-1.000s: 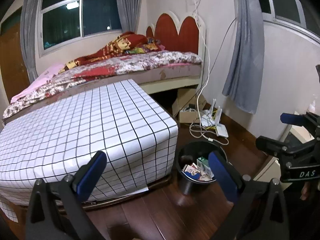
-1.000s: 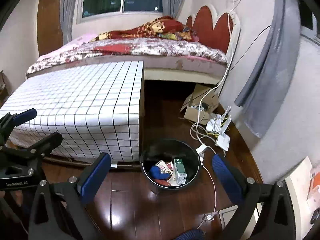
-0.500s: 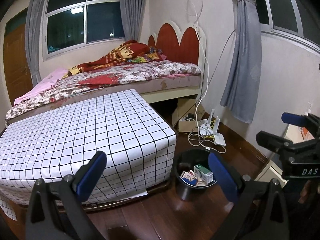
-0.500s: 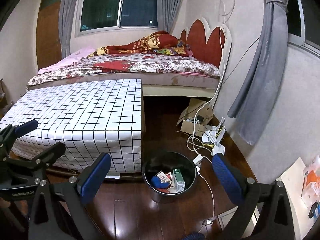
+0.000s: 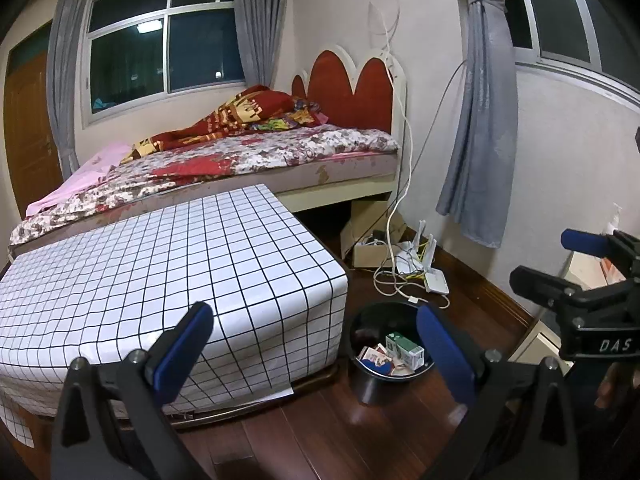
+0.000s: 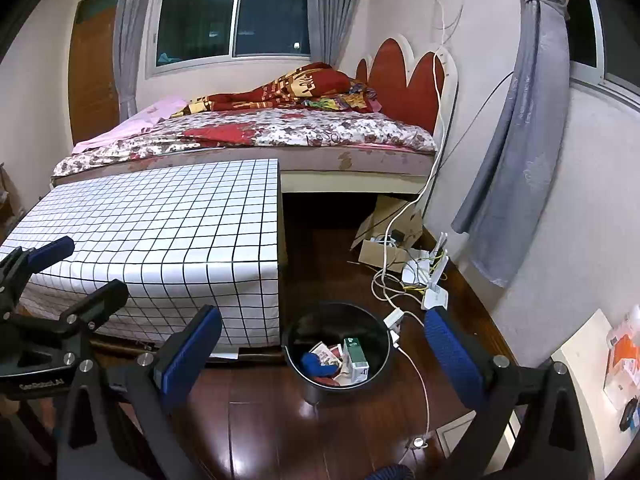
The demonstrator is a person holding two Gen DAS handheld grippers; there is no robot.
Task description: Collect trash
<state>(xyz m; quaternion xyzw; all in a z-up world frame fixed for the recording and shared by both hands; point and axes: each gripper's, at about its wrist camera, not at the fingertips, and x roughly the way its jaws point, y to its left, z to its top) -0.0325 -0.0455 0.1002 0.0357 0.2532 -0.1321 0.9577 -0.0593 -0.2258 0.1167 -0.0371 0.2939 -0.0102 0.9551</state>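
A black round bin (image 5: pixel 362 380) (image 6: pixel 308 384) stands on the dark wood floor beside a low table. Inside lie a green-and-white carton (image 5: pixel 404 349) (image 6: pixel 356 356), small red-and-white packets (image 5: pixel 374 358) (image 6: pixel 326 352) and a blue crumpled item (image 6: pixel 316 364). My left gripper (image 5: pixel 316 348) is open and empty, held high above the floor with the bin between its blue fingers. My right gripper (image 6: pixel 322 350) is also open and empty, well above the bin. Each gripper shows at the edge of the other's view: the right one (image 5: pixel 576 268), the left one (image 6: pixel 68 272).
A low table under a white grid-patterned cloth (image 5: pixel 168 280) (image 6: pixel 168 232) stands left of the bin. Behind it is a bed (image 5: pixel 248 152) with a red headboard. A cardboard box (image 6: pixel 390 240), white cables and a router (image 6: pixel 434 280) lie by the wall. Grey curtains hang right.
Both grippers have risen and tilted up, so the bin now sits lower and smaller in each view and more wall and window show. Both stayed open and empty.
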